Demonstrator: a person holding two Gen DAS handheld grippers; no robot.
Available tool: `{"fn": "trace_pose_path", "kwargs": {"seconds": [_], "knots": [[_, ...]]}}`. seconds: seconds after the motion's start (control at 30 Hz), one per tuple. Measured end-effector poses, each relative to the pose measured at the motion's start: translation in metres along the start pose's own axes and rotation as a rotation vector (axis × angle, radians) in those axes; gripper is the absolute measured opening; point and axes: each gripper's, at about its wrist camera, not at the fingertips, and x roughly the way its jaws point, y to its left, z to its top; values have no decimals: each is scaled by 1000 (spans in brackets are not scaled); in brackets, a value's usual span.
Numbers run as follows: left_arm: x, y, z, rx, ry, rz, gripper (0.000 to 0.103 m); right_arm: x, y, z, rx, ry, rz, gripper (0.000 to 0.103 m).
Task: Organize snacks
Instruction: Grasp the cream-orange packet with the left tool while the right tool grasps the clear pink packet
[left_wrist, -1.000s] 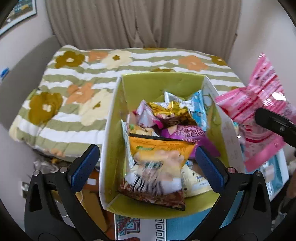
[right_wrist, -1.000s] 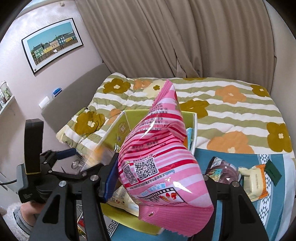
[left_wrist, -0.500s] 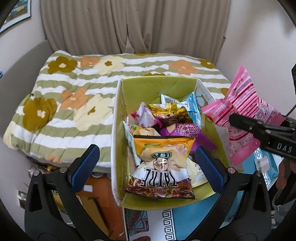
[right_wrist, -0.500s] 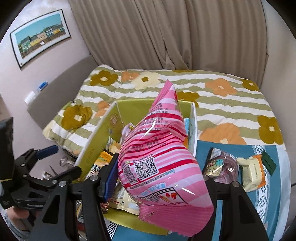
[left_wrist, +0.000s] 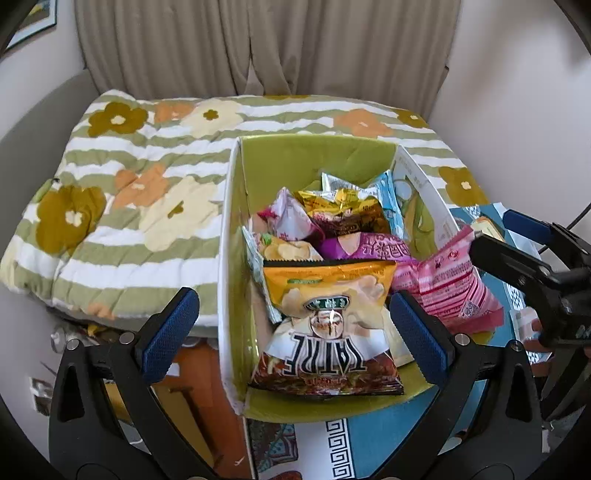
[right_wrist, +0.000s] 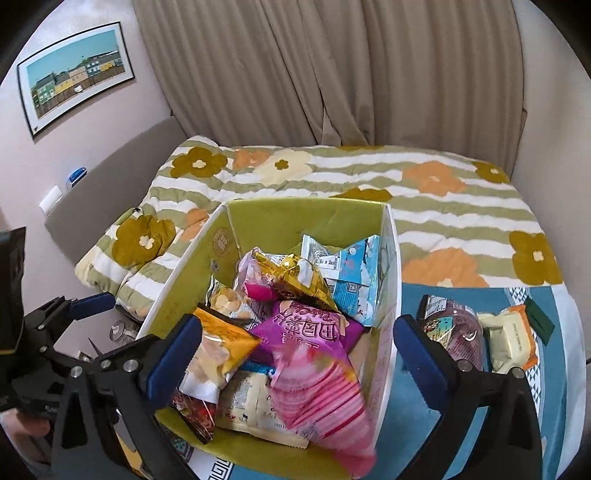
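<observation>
The pink striped snack bag is a crinkly foil pouch with red and white bands, small print and a square code on one side. It lies tilted against the right wall of the green box, its near end hanging over the box's near right corner, on top of the other packets. Beside it in the box lie an orange chip bag, a purple packet, a gold packet and a light blue packet. The box stands on a blue patterned cloth at the edge of a bed with a flowered quilt. To the right on the cloth lie a dark packet and a cream packet.

A second ago the right tool was clamped on the pink bag, holding it upright above the box. Now its jaws are opening, standing wide, and the bag sits below them in the box, blurred, touched by neither pad. The left tool is as wide as before, holding nothing, poised over the near end of the box.
</observation>
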Motion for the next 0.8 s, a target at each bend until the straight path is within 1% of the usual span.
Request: {"fn": "trace_pose_path", "kwargs": {"seconds": [0.1, 0.27, 0.4, 0.53, 0.8], "knots": [[-3, -5, -3, -15, -1, 14, 102, -6, 1, -7, -30, -4, -6, 103], [-24, -21, -9, -44, -39, 48, 103, -26, -6, -11, -59, -22, 30, 103], [-40, -40, -13, -43, -60, 56, 102, -46, -15, -14, -50, -38, 52, 103], [-56, -68, -16, -26, -97, 67, 102, -70, -33, -21, -34, -61, 51, 103], [-71, -133, -25, 7, -130, 33, 103, -118, -91, -42, 35, -99, 4, 103]]}}
